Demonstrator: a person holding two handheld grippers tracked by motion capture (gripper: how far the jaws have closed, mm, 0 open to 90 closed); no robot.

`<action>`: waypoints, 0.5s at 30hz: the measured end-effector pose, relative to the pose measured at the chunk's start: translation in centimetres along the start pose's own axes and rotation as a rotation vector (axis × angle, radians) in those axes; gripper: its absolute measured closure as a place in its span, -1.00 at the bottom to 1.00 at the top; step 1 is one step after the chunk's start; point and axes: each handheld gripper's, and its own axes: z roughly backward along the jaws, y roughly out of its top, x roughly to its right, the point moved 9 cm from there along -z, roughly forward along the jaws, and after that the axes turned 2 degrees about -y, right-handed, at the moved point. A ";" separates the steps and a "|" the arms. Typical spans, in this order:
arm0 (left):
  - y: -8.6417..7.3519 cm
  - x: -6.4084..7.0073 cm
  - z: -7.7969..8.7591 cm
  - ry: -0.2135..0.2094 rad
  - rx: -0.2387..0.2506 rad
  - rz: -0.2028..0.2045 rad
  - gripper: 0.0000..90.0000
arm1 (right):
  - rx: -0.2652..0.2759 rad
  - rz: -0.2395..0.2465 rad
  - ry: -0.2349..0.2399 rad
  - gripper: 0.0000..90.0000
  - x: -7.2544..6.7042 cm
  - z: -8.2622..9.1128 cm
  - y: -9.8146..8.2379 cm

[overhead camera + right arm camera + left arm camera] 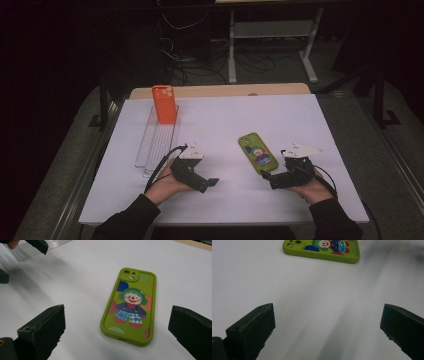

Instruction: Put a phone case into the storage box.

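A green rubbery phone case printed with a clown figure is laid flat, back up, on the white table sheet, between the two hands and nearer the right one. The right gripper is held just beside the case's near end; its jaws are spread wide, and in the right gripper view the case is seen ahead of them, untouched. The left gripper is pointed toward the case from well apart, jaws likewise spread with nothing between them. An orange phone case is stood upright in a clear ribbed plastic tray at the far left.
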 end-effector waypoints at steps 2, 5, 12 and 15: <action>0.0 0.1 0.0 0.000 0.000 -0.003 -1.00 | -0.008 -0.005 -0.008 -1.00 0.2 -0.1 0.3; -0.2 0.0 0.0 0.001 -0.014 -0.018 -1.00 | -0.010 -0.020 -0.010 -1.00 0.5 -0.2 0.9; -0.2 -0.1 0.2 0.003 -0.009 -0.005 -1.00 | -0.019 -0.062 -0.016 -1.00 1.0 -0.7 2.6; 0.0 0.1 0.0 -0.007 0.012 0.029 -1.00 | -0.031 -0.088 -0.036 -1.00 1.4 -1.2 3.2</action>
